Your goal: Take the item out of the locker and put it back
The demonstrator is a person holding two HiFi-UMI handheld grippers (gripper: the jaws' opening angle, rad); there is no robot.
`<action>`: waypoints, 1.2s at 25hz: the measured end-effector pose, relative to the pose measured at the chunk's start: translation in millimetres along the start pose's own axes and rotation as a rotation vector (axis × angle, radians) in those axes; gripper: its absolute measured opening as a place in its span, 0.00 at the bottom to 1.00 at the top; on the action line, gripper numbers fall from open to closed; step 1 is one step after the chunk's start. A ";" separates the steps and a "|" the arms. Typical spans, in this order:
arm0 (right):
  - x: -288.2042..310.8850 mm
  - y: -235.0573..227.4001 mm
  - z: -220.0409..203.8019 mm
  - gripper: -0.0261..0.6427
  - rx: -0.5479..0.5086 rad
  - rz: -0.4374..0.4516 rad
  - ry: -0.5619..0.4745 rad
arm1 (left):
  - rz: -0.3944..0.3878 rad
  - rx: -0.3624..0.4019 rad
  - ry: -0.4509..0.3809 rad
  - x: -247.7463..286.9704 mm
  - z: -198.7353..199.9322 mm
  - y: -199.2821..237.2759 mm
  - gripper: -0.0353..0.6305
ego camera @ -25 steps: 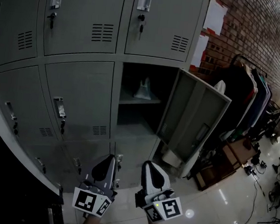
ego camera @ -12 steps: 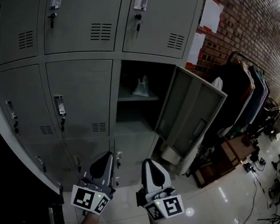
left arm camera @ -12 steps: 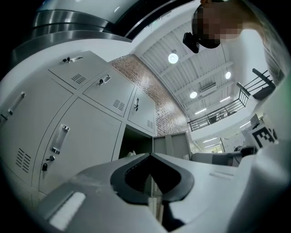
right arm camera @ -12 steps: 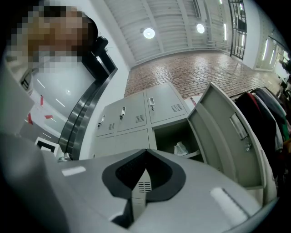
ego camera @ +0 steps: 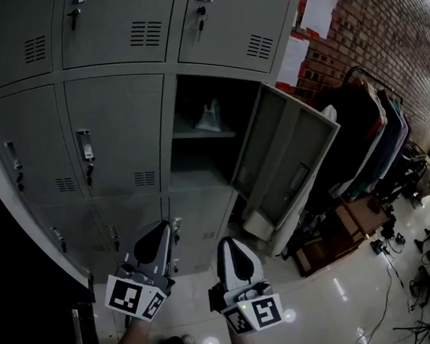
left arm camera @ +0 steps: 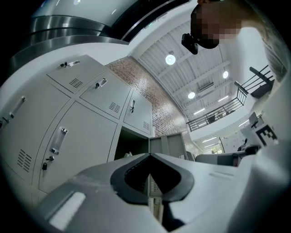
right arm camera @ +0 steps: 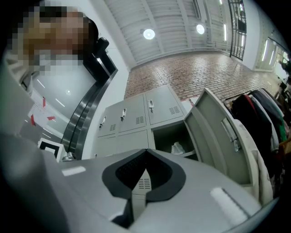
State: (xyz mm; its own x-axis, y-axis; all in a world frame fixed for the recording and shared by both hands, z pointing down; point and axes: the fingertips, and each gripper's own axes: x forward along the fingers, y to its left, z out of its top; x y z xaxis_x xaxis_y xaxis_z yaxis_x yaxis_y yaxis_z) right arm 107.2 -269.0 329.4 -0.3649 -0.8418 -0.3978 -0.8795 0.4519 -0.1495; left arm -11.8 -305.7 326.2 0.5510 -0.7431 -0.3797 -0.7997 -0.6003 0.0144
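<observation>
Grey steel locker (ego camera: pixel 113 131), one door (ego camera: pixel 280 162) open. Whitish crumpled item (ego camera: pixel 209 118) on shelf (ego camera: pixel 192 134) inside, well apart from both claws. Left claw (ego camera: pixel 166 226) and right claw (ego camera: pixel 226 243) pressed together, empty. Looks like approach step. Next: reach in, spread one claw, pinch item.

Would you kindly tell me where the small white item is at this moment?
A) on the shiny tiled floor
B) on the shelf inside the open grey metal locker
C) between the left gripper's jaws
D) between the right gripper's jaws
B: the small white item rests on the shelf inside the open grey metal locker. The left gripper and right gripper have their jaws together on nothing.
</observation>
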 end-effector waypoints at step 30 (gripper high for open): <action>-406.7 321.6 105.1 0.04 0.105 -0.049 0.064 | -0.010 -0.073 0.081 -455.4 154.3 -242.5 0.06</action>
State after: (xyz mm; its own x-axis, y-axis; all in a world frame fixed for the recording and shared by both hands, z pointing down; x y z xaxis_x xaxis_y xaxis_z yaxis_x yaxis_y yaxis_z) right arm 4.9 249.7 348.0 -0.3441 -0.8793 -0.3294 -0.8610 0.4354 -0.2630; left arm -105.6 223.9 352.9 0.5788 -0.7566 -0.3042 -0.7761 -0.6256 0.0794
